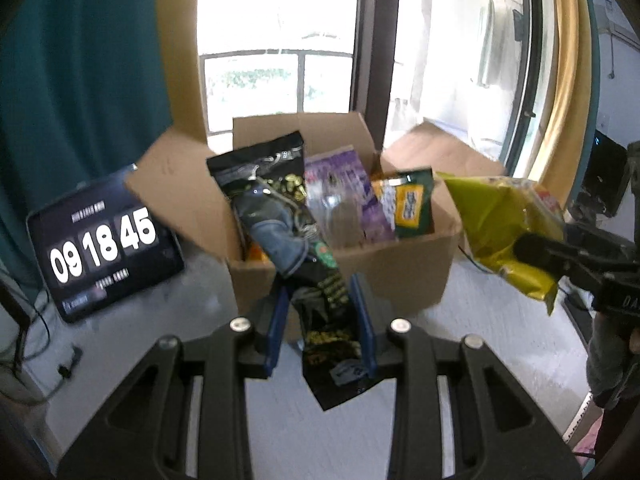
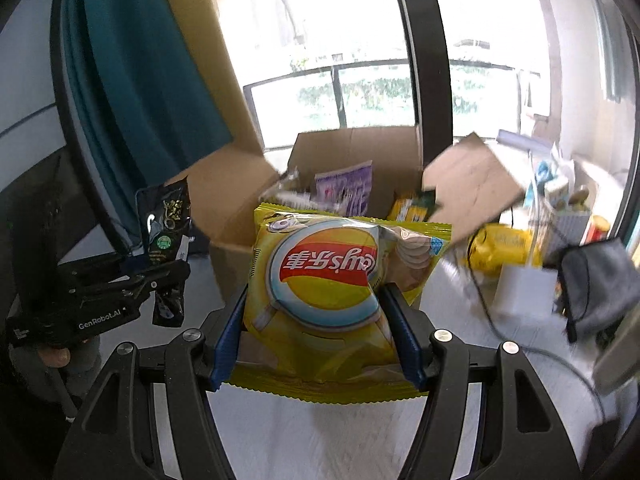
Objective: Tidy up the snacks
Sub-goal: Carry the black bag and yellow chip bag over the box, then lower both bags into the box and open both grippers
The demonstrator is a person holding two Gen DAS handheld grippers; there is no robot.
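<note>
An open cardboard box [image 1: 400, 276] stands on the white table with a purple packet [image 1: 352, 184] and a green-yellow packet [image 1: 412, 204] inside. My left gripper [image 1: 322, 308] is shut on a long black snack bag [image 1: 296, 236], held up in front of the box. My right gripper [image 2: 316, 320] is shut on a yellow chips bag [image 2: 332, 280], upside down, before the same box [image 2: 236, 256]. In the left wrist view the chips bag [image 1: 504, 232] hangs at the right in the right gripper [image 1: 560, 256]. The right wrist view shows the black bag [image 2: 168, 232] in the left gripper [image 2: 132, 284].
A tablet showing a clock [image 1: 104, 244] leans at the left of the box. Right of the box lie a yellow packet [image 2: 504, 252], a white charger with cables [image 2: 524, 292], a grey pouch [image 2: 596, 280] and more clutter. Windows and a teal curtain [image 2: 132, 88] stand behind.
</note>
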